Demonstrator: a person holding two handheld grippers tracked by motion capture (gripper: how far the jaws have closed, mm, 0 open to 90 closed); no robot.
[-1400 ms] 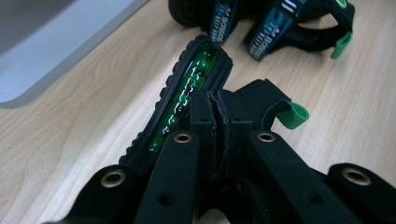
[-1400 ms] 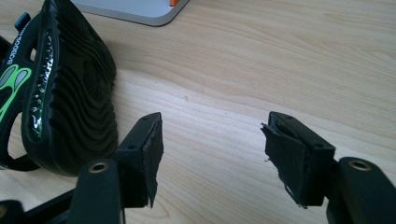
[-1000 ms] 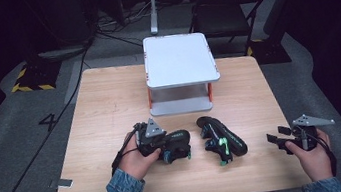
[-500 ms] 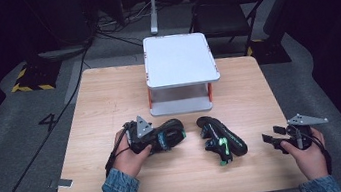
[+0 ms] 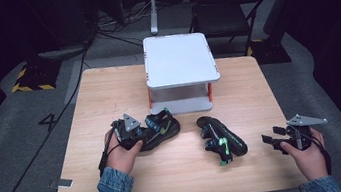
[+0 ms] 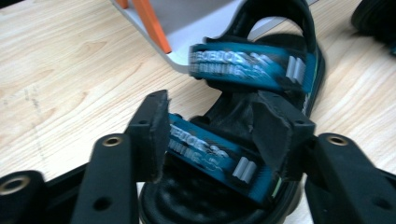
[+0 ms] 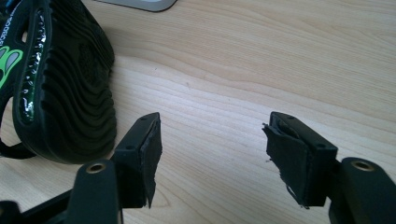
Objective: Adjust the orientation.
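Sandal with teal straps sits upright on the tabletop, just in front of the white 2-tier shelf stand, toe end near the stand's lower tray. Left tongs are over its rear strap; in the left gripper view the jaws stand on either side of the strap and have just been opening, pads look off the strap on both sides, so I read this as a release, not a grip. High view has the left tongs at the sandal's heel end, hand behind them.

2nd sandal lies tipped on its side, sole showing, right of the 1st and well apart from it. Right tongs hover near the tabletop's right edge, jaws apart, nothing between them; right gripper view shows bare wood between the pads and the ribbed black sole of the tipped sandal off to the left.

Step in hand, my read: letting go of the upright sandal after placing it by the stand.

To do it well:
- open wide enough that both pads clear the strap before pulling back, or the strap may snag and drag the sandal.
- back out along the jaw line, slightly up, not sideways.
- keep clear of the stand's orange leg close ahead.
- right tongs likely go for the tipped sandal next; a strap looks an easier bite than the thick sole.
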